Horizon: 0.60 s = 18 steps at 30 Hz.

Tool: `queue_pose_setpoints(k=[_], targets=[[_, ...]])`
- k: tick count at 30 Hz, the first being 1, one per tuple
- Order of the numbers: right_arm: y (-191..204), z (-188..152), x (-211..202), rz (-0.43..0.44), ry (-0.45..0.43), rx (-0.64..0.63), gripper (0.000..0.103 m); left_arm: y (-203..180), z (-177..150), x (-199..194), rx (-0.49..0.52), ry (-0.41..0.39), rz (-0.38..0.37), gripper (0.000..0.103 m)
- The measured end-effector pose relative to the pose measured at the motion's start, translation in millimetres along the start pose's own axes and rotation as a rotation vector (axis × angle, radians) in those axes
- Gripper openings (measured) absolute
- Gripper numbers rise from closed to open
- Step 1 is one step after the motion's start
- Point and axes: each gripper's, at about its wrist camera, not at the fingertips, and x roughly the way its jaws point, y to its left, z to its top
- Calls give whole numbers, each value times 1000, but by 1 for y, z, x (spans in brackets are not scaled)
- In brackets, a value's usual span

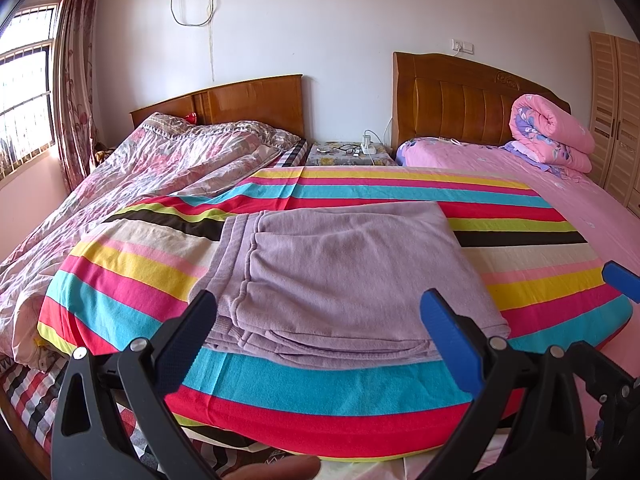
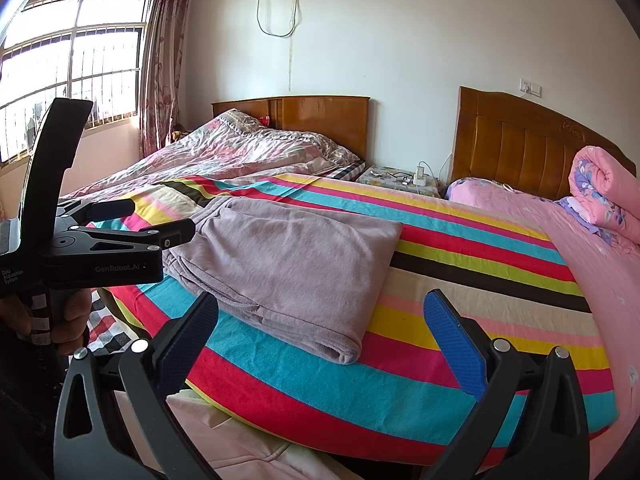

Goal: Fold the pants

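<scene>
Soft lilac fleece pants [image 1: 344,276] lay folded into a thick rectangle on a striped blanket [image 1: 320,388]. Left gripper [image 1: 320,312] and right gripper [image 2: 320,320] hovered spread wide, grasping nothing.

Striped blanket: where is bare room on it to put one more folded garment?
The striped blanket is bare to the right of the folded purple pants, up to the pink sheet, and also behind the pants toward the nightstand. On the left, the floral quilt crowds its edge.
</scene>
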Motion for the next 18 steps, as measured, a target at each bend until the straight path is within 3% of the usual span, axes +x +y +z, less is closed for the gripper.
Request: queue_pose_setpoints(k=[15,18], targets=[[1,-3,3,4,7,2,99,-1,-7,1,-5,6,-8,102],[1,-4,3,4,8,4,99,-2,-9,0,-5,-4,17,102]])
